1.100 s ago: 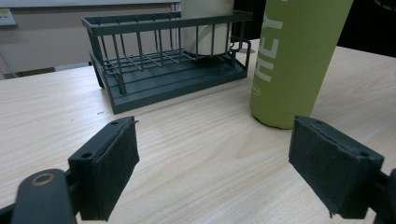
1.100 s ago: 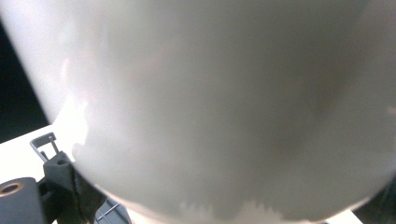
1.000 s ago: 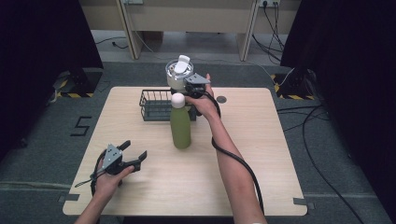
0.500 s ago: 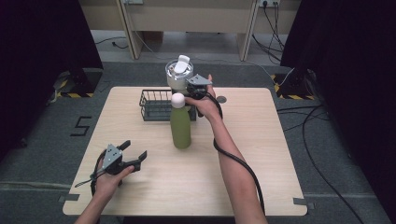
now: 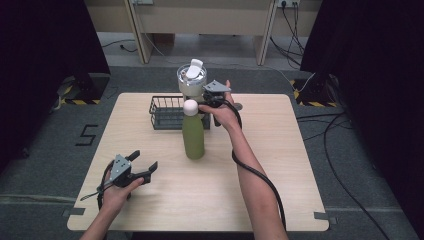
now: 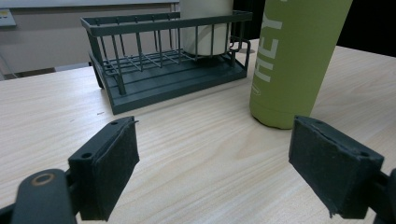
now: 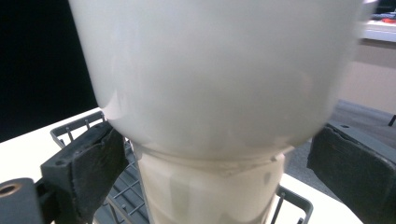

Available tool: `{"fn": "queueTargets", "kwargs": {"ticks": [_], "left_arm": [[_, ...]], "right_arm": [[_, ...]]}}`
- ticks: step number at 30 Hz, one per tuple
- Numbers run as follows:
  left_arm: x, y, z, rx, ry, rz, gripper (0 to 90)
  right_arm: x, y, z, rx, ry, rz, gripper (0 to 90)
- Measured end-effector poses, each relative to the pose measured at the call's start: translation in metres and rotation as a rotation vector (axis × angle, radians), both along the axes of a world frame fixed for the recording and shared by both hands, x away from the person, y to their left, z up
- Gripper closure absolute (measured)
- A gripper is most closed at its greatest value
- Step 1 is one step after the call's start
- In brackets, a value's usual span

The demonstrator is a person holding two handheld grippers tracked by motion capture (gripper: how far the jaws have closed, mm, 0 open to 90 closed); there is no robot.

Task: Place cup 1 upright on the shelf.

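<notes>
Two hand-held grippers gape over the pale wooden table (image 5: 280,165) on grey floor (image 5: 360,165): left (image 5: 145,167) empty, right (image 7: 215,154) astride the white tumbler (image 7: 210,70), unclamped.

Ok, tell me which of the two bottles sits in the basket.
The white tumbler, standing in the basket; the green bottle stands on the bare table in front.

I seem to work in a lab: my pale wooden desk (image 5: 280,165) stands on grey carpet between black curtains (image 5: 45,60), with hazard tape (image 5: 75,101) and trailing cables (image 5: 345,165).
</notes>
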State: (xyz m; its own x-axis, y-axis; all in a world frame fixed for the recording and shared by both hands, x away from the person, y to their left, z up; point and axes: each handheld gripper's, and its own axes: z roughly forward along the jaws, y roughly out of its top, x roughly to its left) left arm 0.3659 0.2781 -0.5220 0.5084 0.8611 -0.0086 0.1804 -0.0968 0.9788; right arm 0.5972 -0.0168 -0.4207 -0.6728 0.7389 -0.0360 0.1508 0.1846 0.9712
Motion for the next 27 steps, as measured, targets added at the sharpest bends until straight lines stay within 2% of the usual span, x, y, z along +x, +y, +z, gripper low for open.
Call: {"fn": "queueTargets", "kwargs": {"ticks": [9,18,27], "left_arm": [[0.0,-0.002,0.0,0.004,0.0,-0.002,15.1],[0.002,-0.001,-0.001,0.008,-0.001,0.003,14.8],[0.002,-0.003,-0.001,0.017,-0.007,-0.001,14.7]], "right_arm": [[-0.006,-0.011,0.002,0.005,0.0,-0.001,4.0],[-0.016,-0.029,0.005,0.029,-0.021,-0.043,6.7],[-0.032,-0.052,0.005,0.021,-0.03,-0.088,7.3]]}}
